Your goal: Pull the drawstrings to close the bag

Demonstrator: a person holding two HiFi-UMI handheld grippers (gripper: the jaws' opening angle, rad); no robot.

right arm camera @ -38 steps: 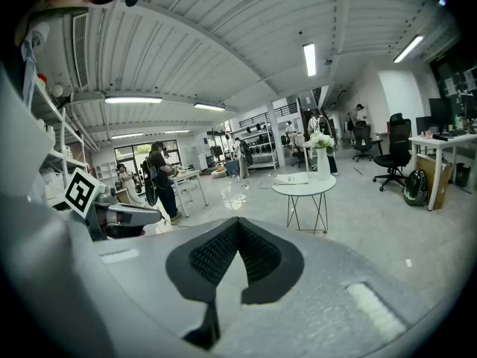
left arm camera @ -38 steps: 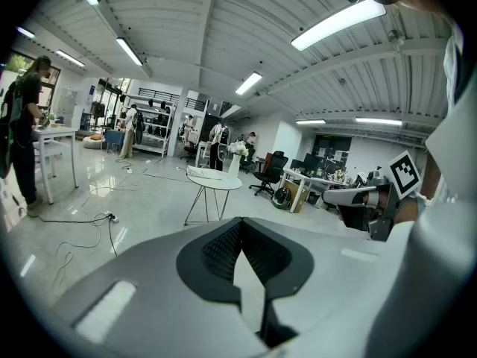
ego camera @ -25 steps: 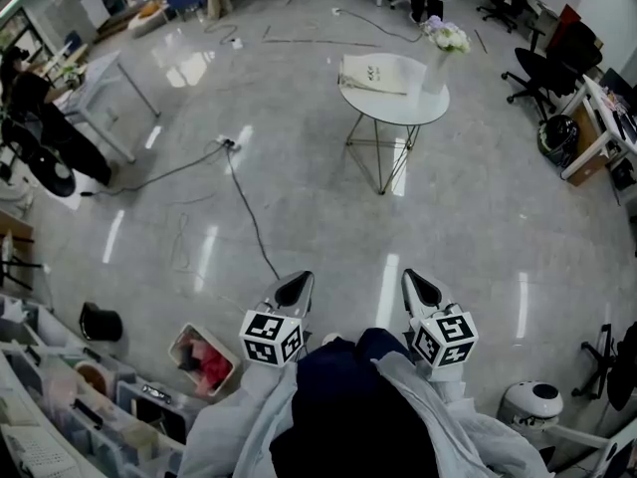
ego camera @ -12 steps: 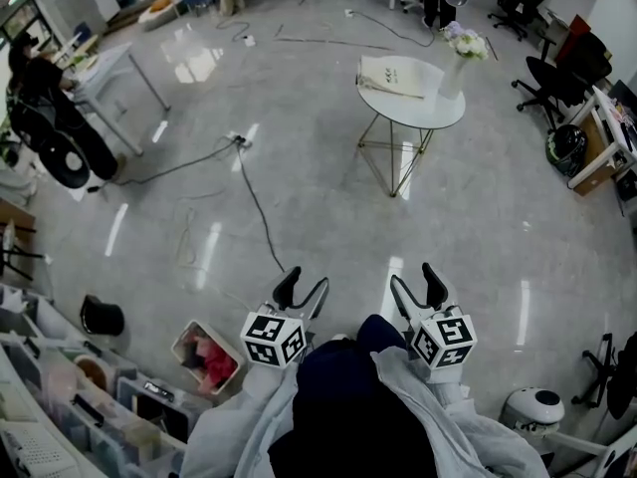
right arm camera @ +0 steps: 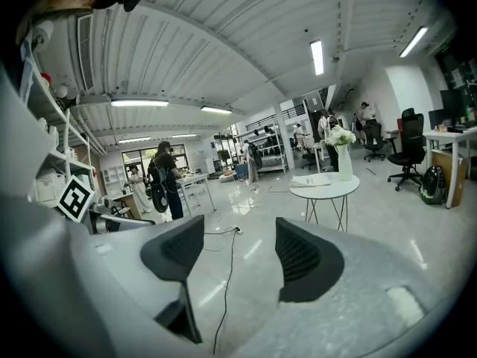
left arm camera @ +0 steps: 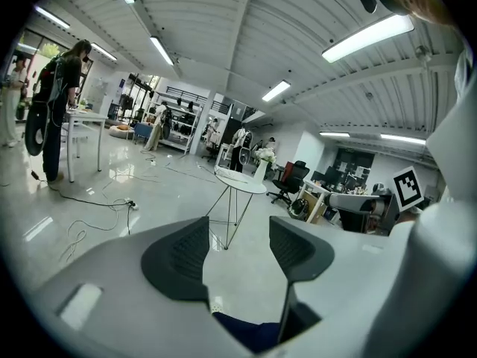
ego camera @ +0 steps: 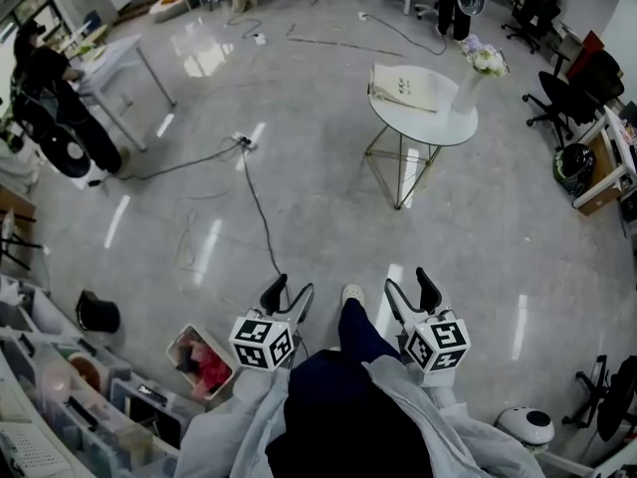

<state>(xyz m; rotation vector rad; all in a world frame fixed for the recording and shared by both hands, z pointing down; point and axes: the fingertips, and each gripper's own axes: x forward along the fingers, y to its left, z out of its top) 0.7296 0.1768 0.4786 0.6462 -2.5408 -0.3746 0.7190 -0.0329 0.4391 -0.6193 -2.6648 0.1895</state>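
A cream cloth bag lies flat on a round white table far ahead of me, beside a vase of white flowers. My left gripper and right gripper hang close to my body, well short of the table. Both are open, their jaws have just been opening, and nothing is between them. In the left gripper view the table shows beyond the left gripper. The right gripper view shows the bag on the table past the right gripper.
A black cable runs across the glossy floor from a power strip toward my feet. A person stands by a table at the far left. A bin and shelving are at lower left, office chairs at right.
Both grippers went from shut to open. I have stepped forward; a shoe now shows between the grippers, and the round table has shifted right and down in the head view.
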